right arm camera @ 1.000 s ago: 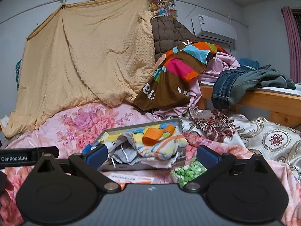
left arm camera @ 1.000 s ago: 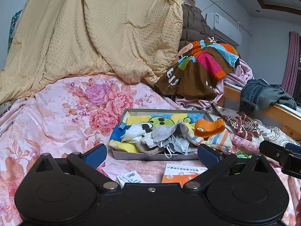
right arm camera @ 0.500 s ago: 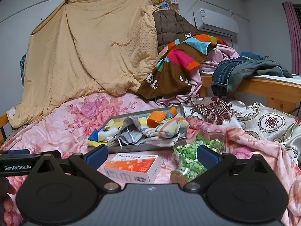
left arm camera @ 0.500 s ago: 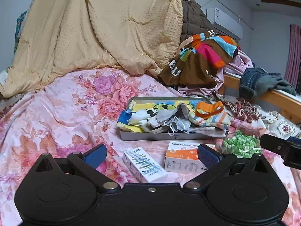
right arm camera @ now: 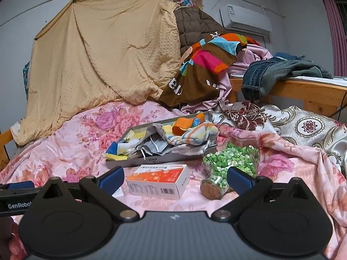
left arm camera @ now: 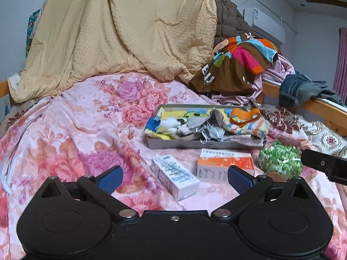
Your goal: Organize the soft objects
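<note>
We work on the bed point(left arm camera: 71, 130), which is covered by a pink floral sheet. The grey tray point(left arm camera: 195, 144) lies on it ahead of both grippers and holds the soft items: a cartoon-print cloth point(left arm camera: 164, 121), grey face masks point(right arm camera: 156, 146), a striped cloth point(right arm camera: 190, 135) and an orange band point(left arm camera: 244, 116) on top. In front of the tray lie the orange box point(right arm camera: 158, 181), the white box point(left arm camera: 175, 176) and a jar of green pieces point(right arm camera: 229, 162) on its side.

The left gripper point(left arm camera: 174, 176) and the right gripper point(right arm camera: 174, 175) both hover low with jaws wide apart, holding nothing.

For the next step, we judge it best to approach the tray from above, pinch one cloth at a loose fold, and lift slowly so the mask loops do not drag neighbours out.

The tray's floor is hidden under the heap. Box print is too small to read.
</note>
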`<state>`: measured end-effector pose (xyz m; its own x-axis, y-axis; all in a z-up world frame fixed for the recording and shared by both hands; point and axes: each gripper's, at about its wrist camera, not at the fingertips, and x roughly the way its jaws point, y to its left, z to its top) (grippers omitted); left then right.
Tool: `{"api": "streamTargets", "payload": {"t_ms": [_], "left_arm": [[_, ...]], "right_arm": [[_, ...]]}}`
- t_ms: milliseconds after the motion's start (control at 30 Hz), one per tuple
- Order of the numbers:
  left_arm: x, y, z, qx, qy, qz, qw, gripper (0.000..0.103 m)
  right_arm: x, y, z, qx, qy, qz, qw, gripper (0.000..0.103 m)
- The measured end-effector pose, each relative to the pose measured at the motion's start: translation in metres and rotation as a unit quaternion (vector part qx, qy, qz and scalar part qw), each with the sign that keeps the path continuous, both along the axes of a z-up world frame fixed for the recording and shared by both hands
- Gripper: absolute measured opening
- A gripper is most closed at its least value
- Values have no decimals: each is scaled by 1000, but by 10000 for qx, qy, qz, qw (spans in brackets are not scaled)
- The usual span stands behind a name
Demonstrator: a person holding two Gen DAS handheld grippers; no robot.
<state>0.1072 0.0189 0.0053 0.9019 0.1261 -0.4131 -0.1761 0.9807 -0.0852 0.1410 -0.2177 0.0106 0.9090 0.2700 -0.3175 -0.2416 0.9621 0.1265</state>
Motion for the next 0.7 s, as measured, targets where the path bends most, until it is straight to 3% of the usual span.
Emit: {"api": "streamTargets", "payload": {"t_ms": [700], "left_arm": [[-20, 9, -13, -279, 113, 134, 9995, 102]], "right_arm": [[-17, 4, -14, -145, 176, 152, 9996, 103]]}}
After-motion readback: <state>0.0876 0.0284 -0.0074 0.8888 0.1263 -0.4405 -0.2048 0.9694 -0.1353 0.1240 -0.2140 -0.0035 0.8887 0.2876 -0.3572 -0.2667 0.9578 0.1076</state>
